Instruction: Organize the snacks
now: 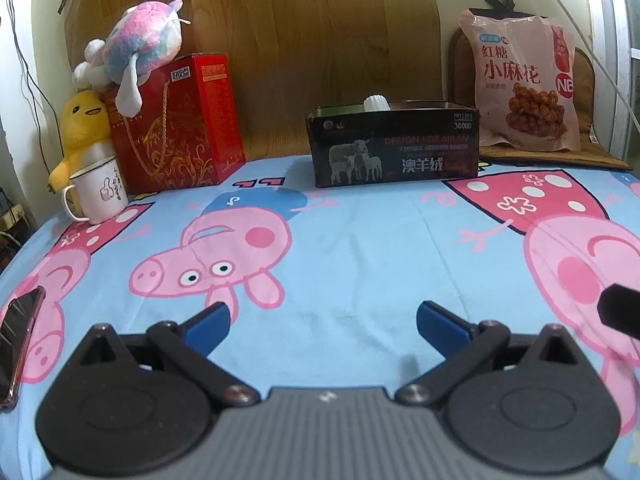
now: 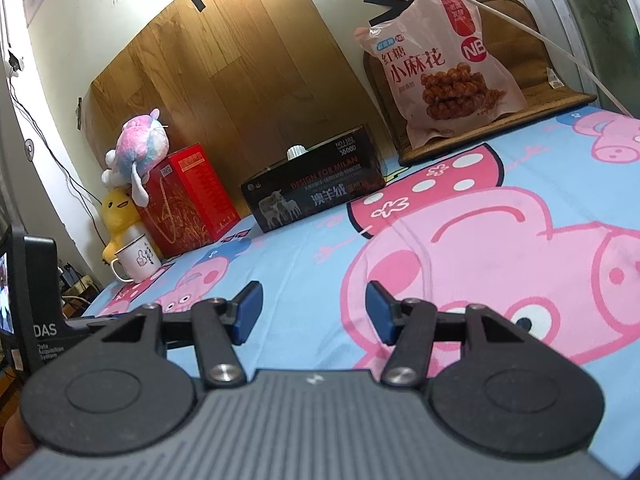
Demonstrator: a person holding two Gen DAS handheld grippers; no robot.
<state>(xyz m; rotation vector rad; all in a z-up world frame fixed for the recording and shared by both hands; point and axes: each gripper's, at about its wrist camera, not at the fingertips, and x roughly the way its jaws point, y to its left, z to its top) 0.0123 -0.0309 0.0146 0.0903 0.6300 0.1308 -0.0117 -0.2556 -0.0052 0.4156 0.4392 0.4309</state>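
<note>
A pink snack bag [image 1: 524, 80] with fried dough twists printed on it leans upright at the back right; it also shows in the right wrist view [image 2: 444, 64]. A black open tin box [image 1: 394, 142] with sheep printed on it stands at the back middle, a white ribbed item [image 1: 376, 103] poking out of it; the box also shows in the right wrist view [image 2: 316, 184]. My left gripper [image 1: 323, 322] is open and empty, low over the cartoon pig cloth. My right gripper [image 2: 314, 310] is open and empty, also near the cloth.
A red gift box [image 1: 180, 124] with a pastel plush toy [image 1: 136, 46] on top stands at the back left, beside a yellow duck plush [image 1: 82, 128] and a white mug [image 1: 100, 190]. A phone [image 1: 18, 336] lies at the left edge. A brown mat [image 1: 560, 152] lies under the snack bag.
</note>
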